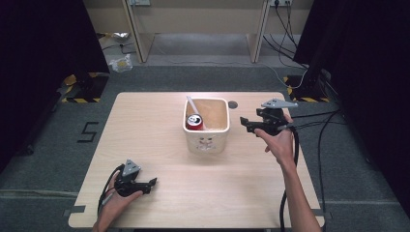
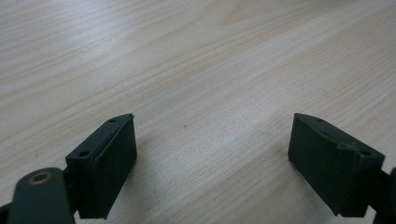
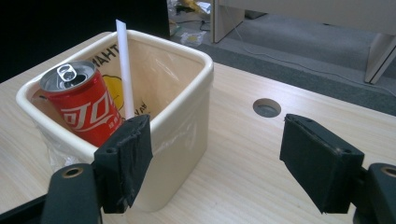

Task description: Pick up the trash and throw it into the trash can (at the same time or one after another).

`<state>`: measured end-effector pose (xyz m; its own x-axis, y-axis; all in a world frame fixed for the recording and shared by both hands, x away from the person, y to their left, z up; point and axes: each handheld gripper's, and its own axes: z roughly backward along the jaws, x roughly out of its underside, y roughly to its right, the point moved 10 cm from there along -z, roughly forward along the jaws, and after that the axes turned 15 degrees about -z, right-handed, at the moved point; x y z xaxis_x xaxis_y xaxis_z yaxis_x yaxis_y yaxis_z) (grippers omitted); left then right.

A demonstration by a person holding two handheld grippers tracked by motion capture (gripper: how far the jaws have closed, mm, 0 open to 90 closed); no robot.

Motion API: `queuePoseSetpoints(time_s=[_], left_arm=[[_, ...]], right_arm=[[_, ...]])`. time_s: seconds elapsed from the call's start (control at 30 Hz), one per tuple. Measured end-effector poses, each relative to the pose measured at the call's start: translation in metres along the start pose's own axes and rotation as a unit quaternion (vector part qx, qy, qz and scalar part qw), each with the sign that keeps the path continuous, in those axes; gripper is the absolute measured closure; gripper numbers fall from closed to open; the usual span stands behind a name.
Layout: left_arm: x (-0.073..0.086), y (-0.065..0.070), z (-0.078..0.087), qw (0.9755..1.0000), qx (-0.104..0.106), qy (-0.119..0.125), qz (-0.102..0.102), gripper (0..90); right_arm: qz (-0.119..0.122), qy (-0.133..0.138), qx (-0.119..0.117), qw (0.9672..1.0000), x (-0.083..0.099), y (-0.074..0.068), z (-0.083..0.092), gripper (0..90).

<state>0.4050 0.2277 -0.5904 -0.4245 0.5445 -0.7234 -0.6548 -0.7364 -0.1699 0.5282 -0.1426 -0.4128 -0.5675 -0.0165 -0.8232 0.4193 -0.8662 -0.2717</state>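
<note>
Overhead, the light wooden table carries both tools. At about 7 o'clock from the table's centre, the left gripper sits low over the wood in the person's left hand, its black cable looping back toward the near edge. Its own camera shows jaws spread wide, bare wood grain between them, nothing held.

Centre, slightly toward 12 o'clock: a cream rounded-square plastic bin, lined with clear film. Inside it, a red soda can leans in the left corner, tab end up, with a white straw standing tilted just behind it.

At 3 o'clock of the bin, near but apart from it, the right gripper is raised in the right hand, pointing toward the bin. Jaws wide apart, empty. A round grommet hole lies in the tabletop beyond them.
</note>
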Motion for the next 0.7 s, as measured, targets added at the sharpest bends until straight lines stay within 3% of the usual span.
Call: queuePoseSetpoints(time_s=[0.7], left_arm=[[0.0, 0.0, 0.0, 1.0, 0.0, -0.001, 0.0, 14.6]], right_arm=[[-0.003, -0.002, 0.014, 0.9999, 0.03, 0.019, 0.018, 24.3]])
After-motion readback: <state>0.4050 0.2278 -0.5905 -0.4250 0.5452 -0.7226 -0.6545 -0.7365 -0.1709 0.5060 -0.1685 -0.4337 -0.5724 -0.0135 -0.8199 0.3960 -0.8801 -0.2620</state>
